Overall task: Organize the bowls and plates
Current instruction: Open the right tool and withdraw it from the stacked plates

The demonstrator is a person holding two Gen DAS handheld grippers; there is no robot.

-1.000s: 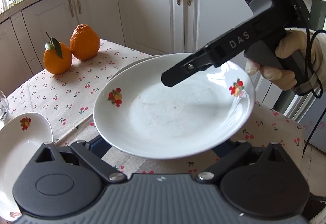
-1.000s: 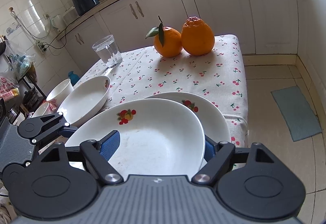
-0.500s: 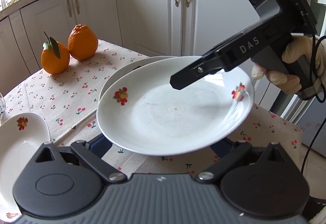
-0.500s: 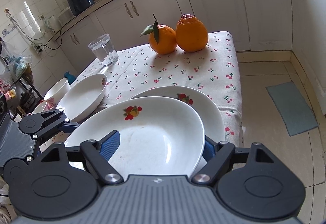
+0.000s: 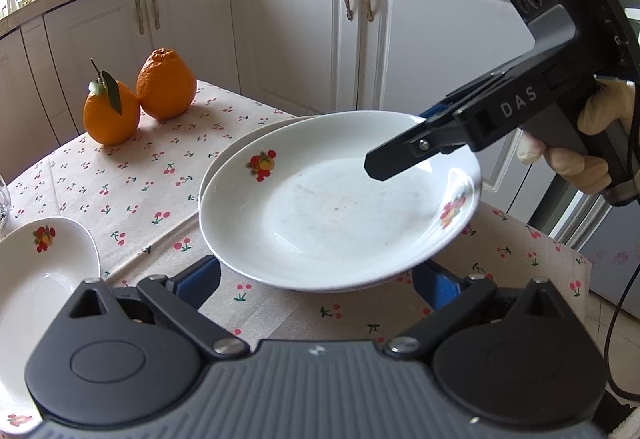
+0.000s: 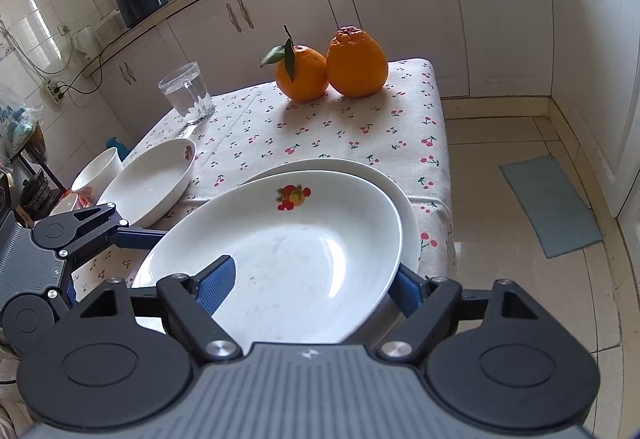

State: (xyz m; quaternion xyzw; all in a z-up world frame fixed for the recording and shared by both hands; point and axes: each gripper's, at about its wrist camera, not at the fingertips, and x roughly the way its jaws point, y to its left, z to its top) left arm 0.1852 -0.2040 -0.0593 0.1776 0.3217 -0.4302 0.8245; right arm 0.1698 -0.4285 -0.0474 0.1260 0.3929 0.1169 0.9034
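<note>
At far left a white bowl point(image 6: 100, 171) sits beside an oval dish point(image 6: 150, 183) on the cherry-print tablecloth point(image 6: 320, 127). The left gripper point(image 5: 318, 281) stands wide, its pads clear of the fruit-print plate point(image 6: 288, 251). That plate rests tilted on a second plate point(image 6: 400, 191) at the table's near right; the right gripper point(image 6: 308, 283) grips its rim. Two oranges point(image 6: 332, 67) sit far behind.

Free room: bare cherry-print worktop point(image 6: 320, 127) between oranges and plates.
Obstacles: two oranges point(image 6: 332, 69) at far edge; glass mug point(image 6: 187, 93) far left; oval dish point(image 6: 150, 181) left of stacked plates point(image 6: 304, 239).
</note>
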